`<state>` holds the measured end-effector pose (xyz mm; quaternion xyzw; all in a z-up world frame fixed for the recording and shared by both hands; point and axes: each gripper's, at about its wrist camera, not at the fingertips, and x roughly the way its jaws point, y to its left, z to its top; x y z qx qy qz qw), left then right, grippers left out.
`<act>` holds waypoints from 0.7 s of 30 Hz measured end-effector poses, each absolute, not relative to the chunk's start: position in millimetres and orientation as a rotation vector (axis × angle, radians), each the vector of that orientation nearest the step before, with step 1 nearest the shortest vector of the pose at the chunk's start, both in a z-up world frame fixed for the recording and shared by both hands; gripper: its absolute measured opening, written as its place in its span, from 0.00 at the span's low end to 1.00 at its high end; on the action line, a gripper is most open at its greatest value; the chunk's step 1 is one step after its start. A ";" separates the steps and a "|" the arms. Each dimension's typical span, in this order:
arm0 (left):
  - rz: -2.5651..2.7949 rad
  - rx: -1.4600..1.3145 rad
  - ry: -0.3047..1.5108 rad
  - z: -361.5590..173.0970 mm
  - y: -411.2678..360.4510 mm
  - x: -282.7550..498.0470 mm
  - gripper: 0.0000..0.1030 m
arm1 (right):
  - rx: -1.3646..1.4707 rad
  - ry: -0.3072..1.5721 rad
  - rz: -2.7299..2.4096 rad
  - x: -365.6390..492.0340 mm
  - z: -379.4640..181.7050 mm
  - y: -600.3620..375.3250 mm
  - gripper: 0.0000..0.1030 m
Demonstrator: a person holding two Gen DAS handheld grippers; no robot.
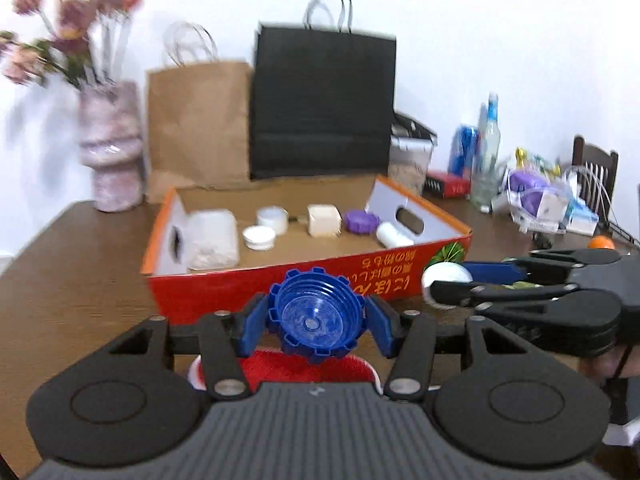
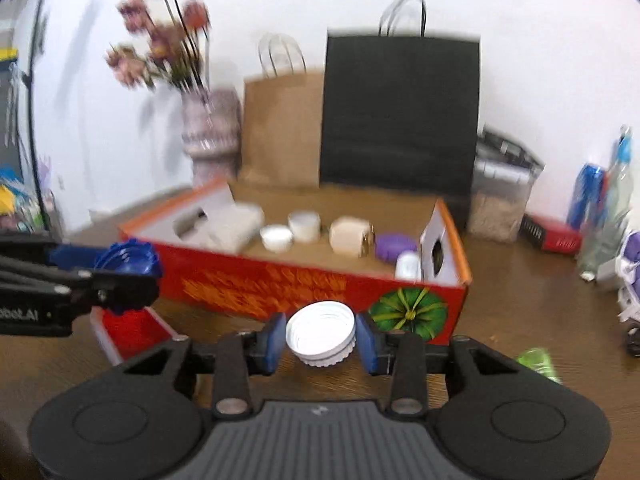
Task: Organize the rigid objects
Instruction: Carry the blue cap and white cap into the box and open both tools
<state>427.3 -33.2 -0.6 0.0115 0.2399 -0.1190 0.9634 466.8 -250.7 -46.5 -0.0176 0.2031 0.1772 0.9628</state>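
My left gripper (image 1: pixel 316 322) is shut on a blue toothed lid (image 1: pixel 317 316), held above the table just in front of the red cardboard box (image 1: pixel 360 276). My right gripper (image 2: pixel 320 338) is shut on a white screw lid (image 2: pixel 321 334), also in front of the box (image 2: pixel 280 284). Each gripper shows in the other view: the right one (image 1: pixel 448 284) with the white lid (image 1: pixel 446 276), the left one (image 2: pixel 124 276) with the blue lid (image 2: pixel 128 260). Inside the box lie white lids (image 1: pixel 260 237), a beige block (image 1: pixel 323 220), a purple lid (image 1: pixel 361 221) and a white container (image 1: pixel 212 238).
A red tray (image 2: pixel 132 330) lies on the table below the left gripper. Behind the box stand a brown paper bag (image 1: pixel 200 120), a black bag (image 1: pixel 324 100) and a vase of flowers (image 1: pixel 112 144). Bottles and clutter (image 1: pixel 540 196) fill the right; a green wrapper (image 2: pixel 536 360) lies near.
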 end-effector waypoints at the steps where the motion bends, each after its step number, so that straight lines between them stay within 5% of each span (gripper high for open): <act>1: -0.232 0.012 0.465 5.8 -30.6 411.0 0.53 | -0.025 0.387 0.354 452.2 -38.6 -254.0 0.36; 9: -0.139 -0.001 0.325 31.8 -14.8 280.1 0.53 | 0.044 0.266 0.388 315.1 -2.8 -259.3 0.36; 21: -0.188 -0.077 0.357 25.2 6.7 134.6 0.53 | 0.096 0.335 0.365 159.0 -40.4 -240.7 0.36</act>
